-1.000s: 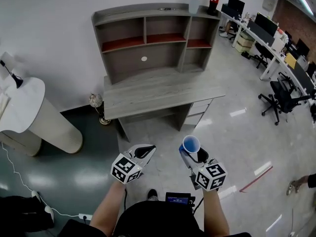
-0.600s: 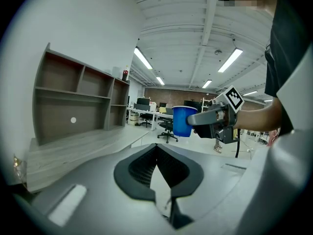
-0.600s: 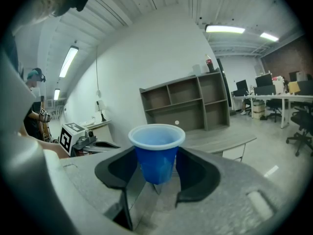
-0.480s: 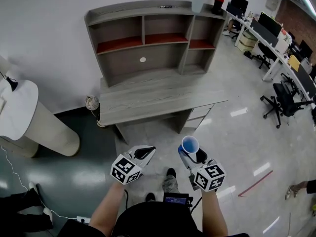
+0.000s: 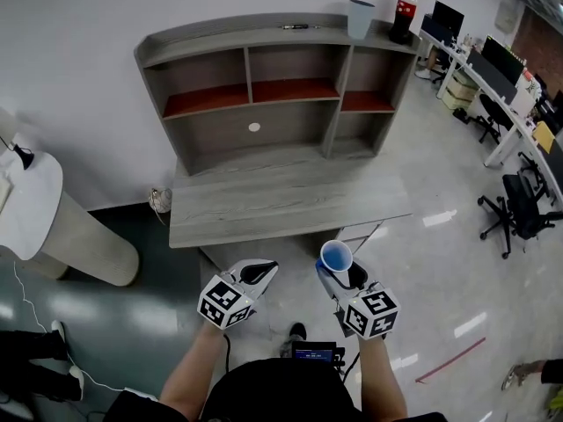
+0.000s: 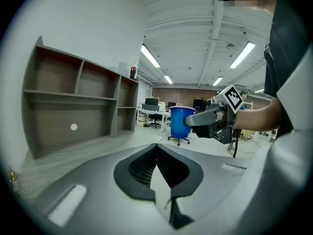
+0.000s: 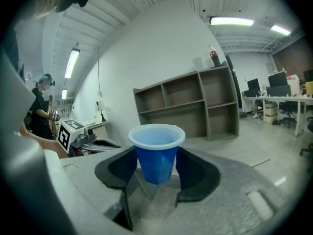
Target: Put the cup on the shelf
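Nearer than a second ago, the shelf (image 5: pixel 264 60) and bench (image 5: pixel 281 202) show the person walking up. The right gripper (image 7: pixel 156 164) clamps the cup (image 5: pixel 337 257) upright, short of the bench; the left gripper (image 6: pixel 157 164) is closed, empty. Keep the cup level, aiming for an open compartment.

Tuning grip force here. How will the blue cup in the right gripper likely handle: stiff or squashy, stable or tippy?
The blue cup looks thin-walled and empty, so probably light and easily squashed if the right gripper squeezes harder. Its base is narrower than its rim, so it may tip easily.
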Tool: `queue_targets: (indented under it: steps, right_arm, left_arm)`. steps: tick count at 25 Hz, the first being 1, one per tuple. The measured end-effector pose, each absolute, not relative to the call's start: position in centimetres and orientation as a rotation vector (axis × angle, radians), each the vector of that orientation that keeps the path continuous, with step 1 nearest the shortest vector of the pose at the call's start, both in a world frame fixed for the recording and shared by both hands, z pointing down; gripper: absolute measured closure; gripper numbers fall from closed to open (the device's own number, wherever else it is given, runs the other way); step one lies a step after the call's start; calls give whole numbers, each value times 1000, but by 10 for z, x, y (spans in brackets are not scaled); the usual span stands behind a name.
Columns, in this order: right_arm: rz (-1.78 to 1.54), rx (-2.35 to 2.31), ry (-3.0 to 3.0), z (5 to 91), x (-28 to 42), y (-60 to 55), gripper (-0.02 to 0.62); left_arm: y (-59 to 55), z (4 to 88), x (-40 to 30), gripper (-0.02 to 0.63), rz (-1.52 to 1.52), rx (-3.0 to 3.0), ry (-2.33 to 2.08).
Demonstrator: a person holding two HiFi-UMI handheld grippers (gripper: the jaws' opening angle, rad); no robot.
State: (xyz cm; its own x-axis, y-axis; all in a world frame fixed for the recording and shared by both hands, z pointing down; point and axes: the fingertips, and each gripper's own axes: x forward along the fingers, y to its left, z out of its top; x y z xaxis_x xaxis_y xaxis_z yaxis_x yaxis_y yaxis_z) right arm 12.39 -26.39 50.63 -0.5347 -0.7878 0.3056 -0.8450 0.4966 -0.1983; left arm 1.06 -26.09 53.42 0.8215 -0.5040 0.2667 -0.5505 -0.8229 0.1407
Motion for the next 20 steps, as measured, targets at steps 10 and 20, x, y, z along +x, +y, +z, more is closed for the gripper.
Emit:
queue_targets:
  steps: [10, 20]
  right_arm:
    - [502, 1291, -2625, 506, 164, -333, 347]
    - [538, 1241, -2631, 518, 166, -370, 347]
  left_arm:
    - [-317, 532, 49, 604, 337, 2738, -943]
    - [-347, 546, 55, 604, 356, 2694, -954]
